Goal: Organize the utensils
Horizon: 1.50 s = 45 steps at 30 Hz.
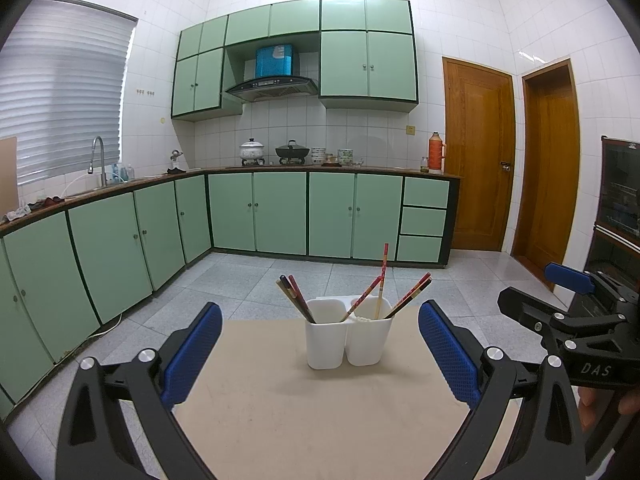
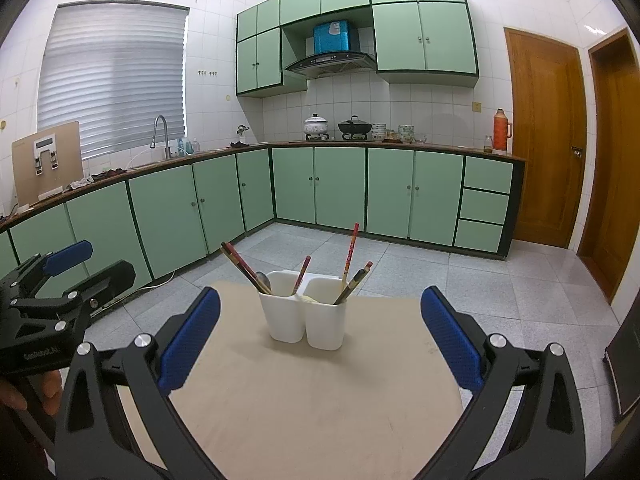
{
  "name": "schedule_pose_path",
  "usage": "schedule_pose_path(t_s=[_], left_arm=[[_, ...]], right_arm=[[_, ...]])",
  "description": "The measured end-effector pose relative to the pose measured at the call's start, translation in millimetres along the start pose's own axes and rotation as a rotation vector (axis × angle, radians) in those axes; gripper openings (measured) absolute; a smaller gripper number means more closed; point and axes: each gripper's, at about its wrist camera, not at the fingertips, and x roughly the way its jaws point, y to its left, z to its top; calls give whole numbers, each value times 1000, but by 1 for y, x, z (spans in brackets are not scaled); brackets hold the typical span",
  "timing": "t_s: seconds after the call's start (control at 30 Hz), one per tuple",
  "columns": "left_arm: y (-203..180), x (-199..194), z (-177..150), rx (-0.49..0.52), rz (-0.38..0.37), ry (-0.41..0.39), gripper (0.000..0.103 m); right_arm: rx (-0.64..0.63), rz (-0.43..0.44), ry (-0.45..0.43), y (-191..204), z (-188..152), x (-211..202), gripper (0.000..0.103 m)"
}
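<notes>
Left gripper (image 1: 320, 354) spread wide and empty at lower frame, right gripper (image 2: 320, 344) likewise spread, white holder (image 1: 347, 332) with chopsticks (image 1: 408, 295) stood mid-frame on beige table (image 1: 280, 420), nothing blocked it, "DAS" readable at right edge.

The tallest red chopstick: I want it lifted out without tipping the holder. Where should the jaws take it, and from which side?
Grip the tallest red chopstick on its bare upper shaft, well above the white holder rim, coming down from above. It stands nearly upright and clear of the leaning chopsticks, so the open right gripper could probably pull it straight up.
</notes>
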Motion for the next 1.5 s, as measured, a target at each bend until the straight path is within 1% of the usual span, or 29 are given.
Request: schedule_pose_path(t_s=[1.0, 1.5], left_arm=[[0, 1, 1, -1, -2, 4, 97], [1, 8, -1, -8, 0, 15, 97]], right_arm=[[-2, -2, 4, -4, -1, 1, 97], [-4, -7, 12, -13, -3, 3, 97]])
